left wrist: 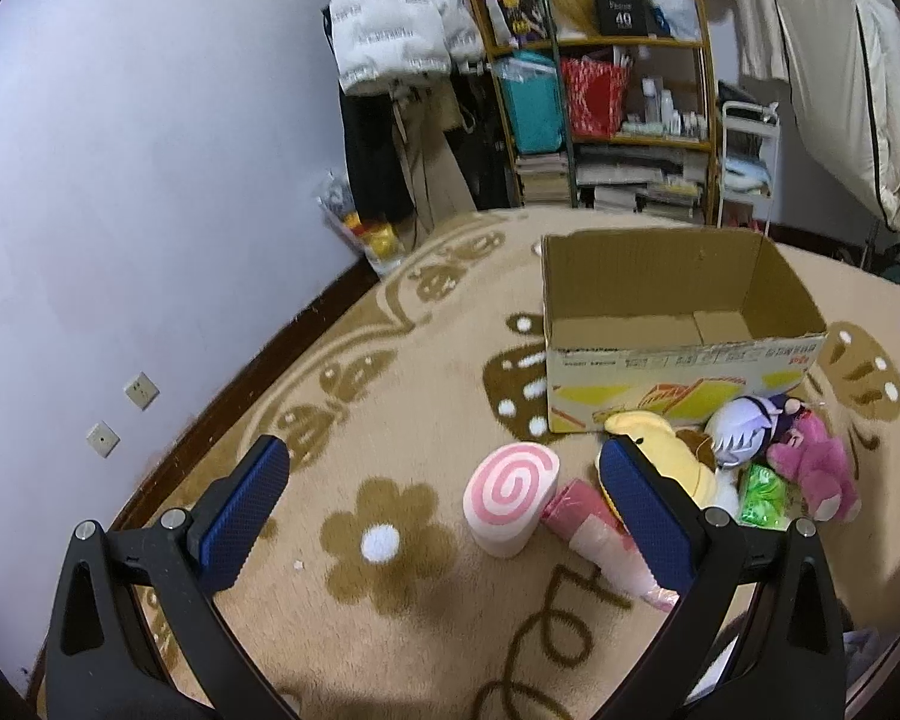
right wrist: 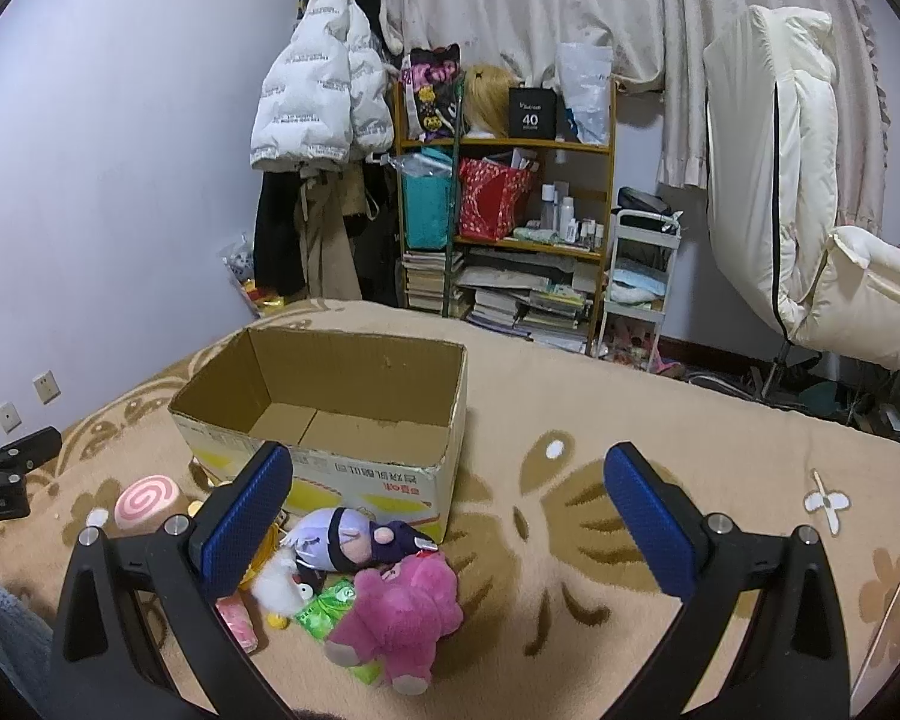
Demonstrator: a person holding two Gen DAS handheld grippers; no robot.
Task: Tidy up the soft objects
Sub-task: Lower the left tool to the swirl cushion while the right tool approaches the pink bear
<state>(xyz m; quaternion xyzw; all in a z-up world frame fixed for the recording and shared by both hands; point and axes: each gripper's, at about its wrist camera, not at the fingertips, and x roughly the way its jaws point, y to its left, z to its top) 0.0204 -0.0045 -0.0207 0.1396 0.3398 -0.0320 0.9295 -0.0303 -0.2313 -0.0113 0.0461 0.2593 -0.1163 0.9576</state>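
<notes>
1. The left gripper hung over the patterned carpet with its blue pads spread wide apart and nothing between them.
2. The right gripper was spread just as wide and also held nothing.
3. An open cardboard box stood on the carpet with no toys inside; only its bare bottom flaps showed.
4. The soft toys lay heaped on the carpet against the box's printed front wall.
5. A pink swirl cushion stood at the left end of the heap, touching a pink wrapped packet beside it.
6. A yellow plush lay just in front of the box, next to a purple-haired doll lying on its side.
7. A pink plush animal sprawled nearest the right gripper, partly over a green packet.
8. A small white plush sat between the doll and the pink packet.
9. A cluttered bookshelf stood against the far wall, a white puffer jacket hanging beside it.
</notes>
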